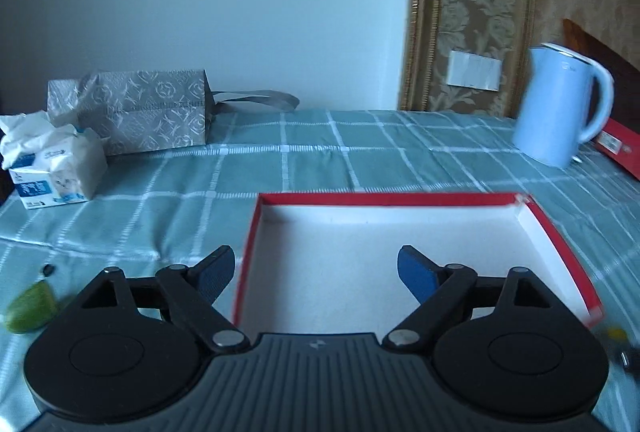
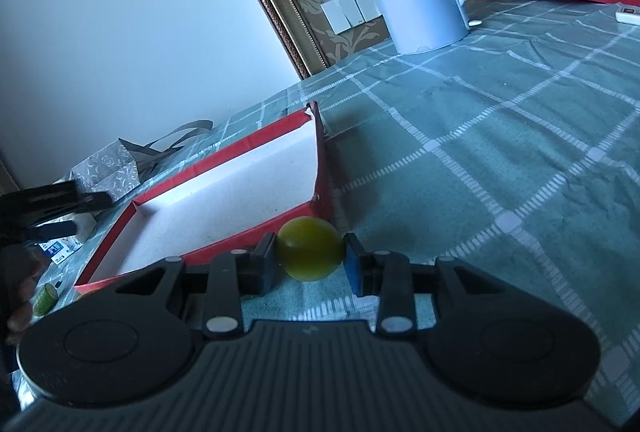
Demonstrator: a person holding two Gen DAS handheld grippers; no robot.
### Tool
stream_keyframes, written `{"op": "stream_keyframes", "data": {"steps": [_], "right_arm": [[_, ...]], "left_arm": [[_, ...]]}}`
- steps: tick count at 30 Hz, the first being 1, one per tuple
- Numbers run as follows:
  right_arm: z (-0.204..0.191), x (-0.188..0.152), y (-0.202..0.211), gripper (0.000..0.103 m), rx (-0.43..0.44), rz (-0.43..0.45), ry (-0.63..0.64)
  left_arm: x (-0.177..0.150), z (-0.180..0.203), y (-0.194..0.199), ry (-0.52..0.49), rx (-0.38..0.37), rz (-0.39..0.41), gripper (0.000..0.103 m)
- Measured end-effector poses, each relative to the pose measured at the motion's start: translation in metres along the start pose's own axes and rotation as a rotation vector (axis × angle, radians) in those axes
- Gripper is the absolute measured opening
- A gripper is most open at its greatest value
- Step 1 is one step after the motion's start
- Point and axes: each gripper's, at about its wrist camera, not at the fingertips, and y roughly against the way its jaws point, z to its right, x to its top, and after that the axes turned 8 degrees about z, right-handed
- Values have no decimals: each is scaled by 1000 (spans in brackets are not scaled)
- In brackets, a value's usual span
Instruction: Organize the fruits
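Gripping a yellow-green fruit (image 2: 310,248) just outside the red box's (image 2: 224,151) near corner, right gripper (image 2: 310,260) clenched on it, left gripper (image 1: 316,268) spread wide with nothing between its jaws above the box's white floor, green fruit (image 1: 30,306) on the tablecloth (image 1: 320,159) beside the box.

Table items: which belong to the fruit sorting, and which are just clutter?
Job:
- round yellow-green fruit, held in the right gripper
- green fruit on the cloth
- red-rimmed white cardboard tray

Clutter:
- pale blue kettle
- tissue pack
- grey patterned bag
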Motion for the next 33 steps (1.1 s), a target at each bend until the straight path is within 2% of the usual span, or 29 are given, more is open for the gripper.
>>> {"op": "stream_keyframes", "data": {"steps": [3,6,9,13,18,20,22,25,27,29,33], "right_arm": [[-1,0,1,33,1,4,1],[-2,0,1,33,1,4,5],[-2,0,1,33,0,6,5],[-1,0,1,33,0,7,5],[-1,0,2,33,-3,10,4],[-1,0,2,33,-4,9,4],[-1,0,2,33,-4,10,2],[-1,0,3,33,-6,10,1],[0,0,3,33,-7,13,-1],[0,0,3,33,-8,14,-4],[1,0,3,33,-9,15,-7]], "left_arm": [[-13,-12,34,-41,-58,-3,89],[-37,-15,68,-86,-75,-10,89],[-64,-11,86,-141,-71,-43,90],[-89,4,88,-195,-32,-52,90],[-101,16,79,-246,-1,-72,90],[-104,16,80,-240,-23,-80,82],[-107,16,83,-219,-58,-87,65],[-108,20,82,-206,-94,-95,48],[-110,23,82,-206,-107,-94,40],[-111,27,83,-231,-100,-85,40],[-109,27,85,-213,-97,-82,40]]}}
